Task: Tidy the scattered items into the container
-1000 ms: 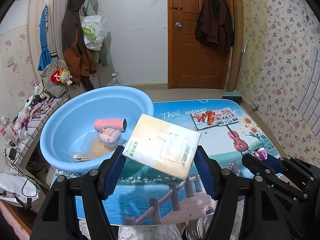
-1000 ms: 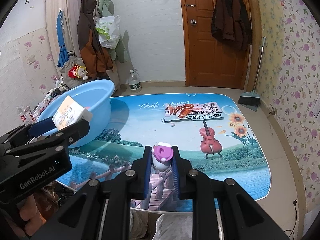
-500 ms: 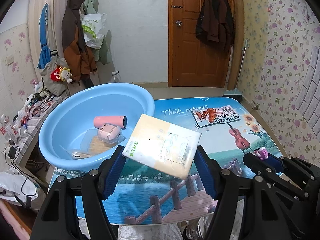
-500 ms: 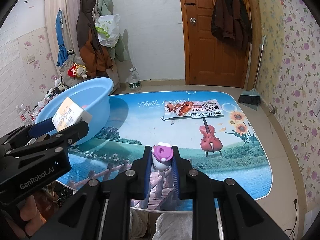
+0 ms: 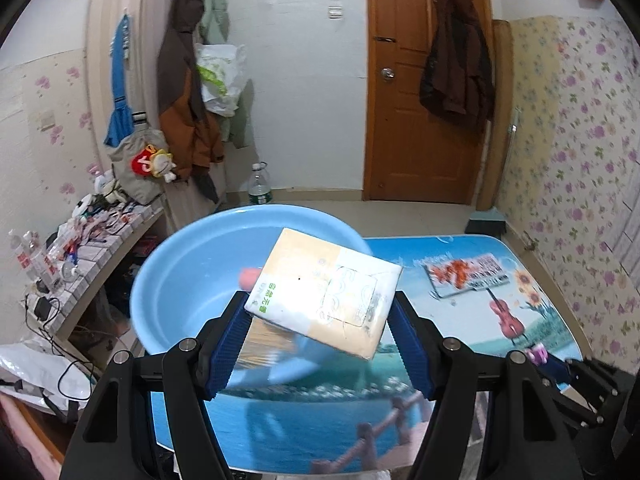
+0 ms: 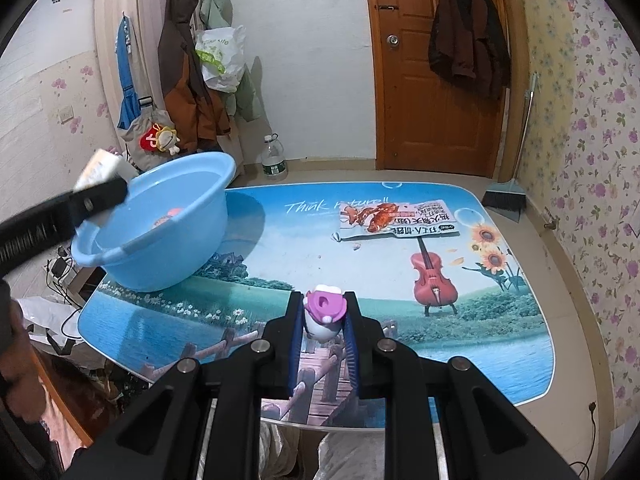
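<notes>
Printed table (image 6: 280, 240) bears basin (image 6: 168, 256) and snack packet (image 6: 396, 218).

Both cams sit on the claws, angled down toward the door (image 5: 424, 92). Left one's close over the blue basin (image 5: 176, 280). Both catch the basin and surface (image 6: 280, 240).

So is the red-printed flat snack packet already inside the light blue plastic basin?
No, the red-printed snack packet lies flat on the picture-printed tabletop, well apart from the light blue basin.

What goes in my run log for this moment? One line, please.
left claw: shut on tissue pack, over basin | right claw: shut on purple-capped toy | snack packet: on table
</notes>
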`<move>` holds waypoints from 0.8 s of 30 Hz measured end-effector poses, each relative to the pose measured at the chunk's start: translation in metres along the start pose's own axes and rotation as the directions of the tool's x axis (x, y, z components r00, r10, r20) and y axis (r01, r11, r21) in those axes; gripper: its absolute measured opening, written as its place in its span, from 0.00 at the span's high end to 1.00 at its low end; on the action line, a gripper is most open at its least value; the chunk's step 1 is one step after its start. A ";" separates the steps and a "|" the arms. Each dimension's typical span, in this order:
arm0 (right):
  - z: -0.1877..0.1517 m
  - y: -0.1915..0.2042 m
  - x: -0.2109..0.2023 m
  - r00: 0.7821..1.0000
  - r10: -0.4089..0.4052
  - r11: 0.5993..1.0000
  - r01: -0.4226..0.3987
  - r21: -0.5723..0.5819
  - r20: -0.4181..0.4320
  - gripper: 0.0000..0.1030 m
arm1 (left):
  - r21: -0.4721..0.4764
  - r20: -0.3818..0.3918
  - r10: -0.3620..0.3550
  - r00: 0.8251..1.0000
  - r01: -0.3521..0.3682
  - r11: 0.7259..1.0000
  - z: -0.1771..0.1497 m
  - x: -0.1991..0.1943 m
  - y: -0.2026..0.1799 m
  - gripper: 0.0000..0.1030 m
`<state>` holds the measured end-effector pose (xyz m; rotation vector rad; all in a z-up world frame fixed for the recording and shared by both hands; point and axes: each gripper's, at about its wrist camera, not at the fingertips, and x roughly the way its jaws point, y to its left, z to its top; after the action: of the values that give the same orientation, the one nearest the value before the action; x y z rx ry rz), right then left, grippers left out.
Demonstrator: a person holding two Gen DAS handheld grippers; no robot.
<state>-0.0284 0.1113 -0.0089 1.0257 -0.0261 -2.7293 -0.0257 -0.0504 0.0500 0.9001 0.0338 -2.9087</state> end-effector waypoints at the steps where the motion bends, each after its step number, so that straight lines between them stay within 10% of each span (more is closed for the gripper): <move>1: 0.000 0.000 0.002 1.000 0.001 1.000 -0.001 -0.001 -0.004 0.81 | -0.006 0.005 0.010 1.000 -0.009 1.000 0.001 0.000 0.004 0.34; 24: 0.008 0.014 0.033 0.999 0.008 1.000 -0.008 -0.015 -0.041 0.81 | -0.042 -0.102 0.072 0.992 -0.077 0.996 0.008 0.070 0.061 0.34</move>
<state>-0.0543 0.0900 -0.0228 1.0749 -0.0020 -2.6962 -0.0817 -0.1173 0.0171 1.0164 0.0725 -2.7800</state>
